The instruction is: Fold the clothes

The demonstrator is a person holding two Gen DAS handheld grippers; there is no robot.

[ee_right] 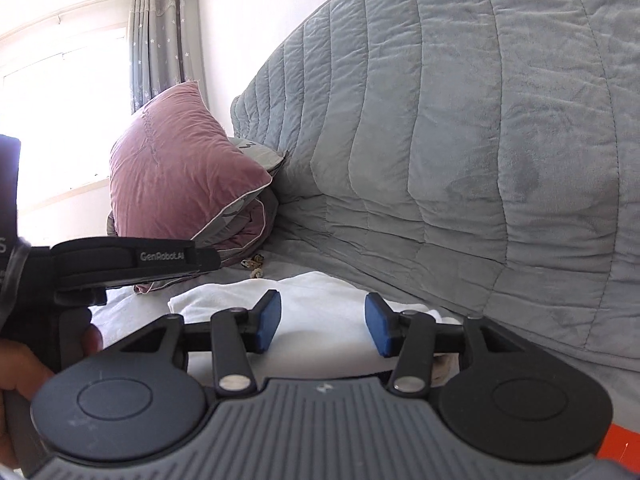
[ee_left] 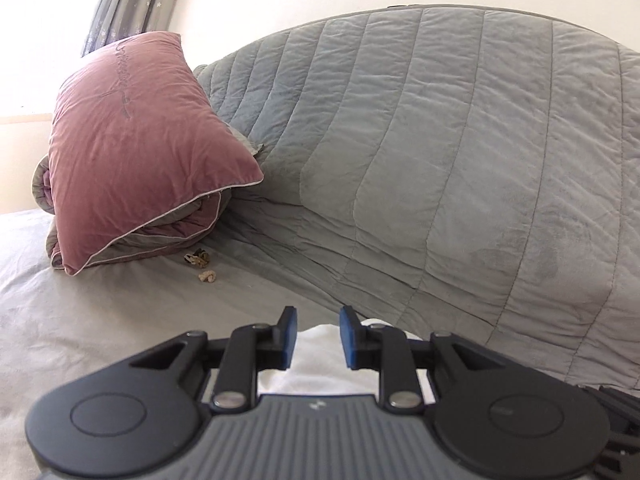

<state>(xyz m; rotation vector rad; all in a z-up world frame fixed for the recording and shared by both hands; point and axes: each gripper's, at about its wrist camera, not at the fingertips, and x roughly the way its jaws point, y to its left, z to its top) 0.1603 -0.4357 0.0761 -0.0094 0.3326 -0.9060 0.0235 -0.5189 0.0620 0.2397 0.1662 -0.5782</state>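
My two grippers over one bed (ee_left: pixel 100 308), left gripper (ee_left: pixel 318 338) narrowly parted, right gripper (ee_right: pixel 322 322) half open, both empty, one soft white folded garment (ee_right: pixel 320 292) beneath them, one plump mauve pillow (ee_left: pixel 140 140), one quilted grey blanket (ee_left: pixel 440 140).

Mauve pillow (ee_left: pixel 136 136) atop folded duvet (ee_left: pixel 132 236); grey quilted cover (ee_left: pixel 440 140) beside; star-print curtain (ee_right: pixel 160 40) behind.

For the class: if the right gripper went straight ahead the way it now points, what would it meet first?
Probably the white garment lying on the bed under the right gripper, whose jaws stand open. Past it rises the grey quilted cover. Depth is hard to judge here.
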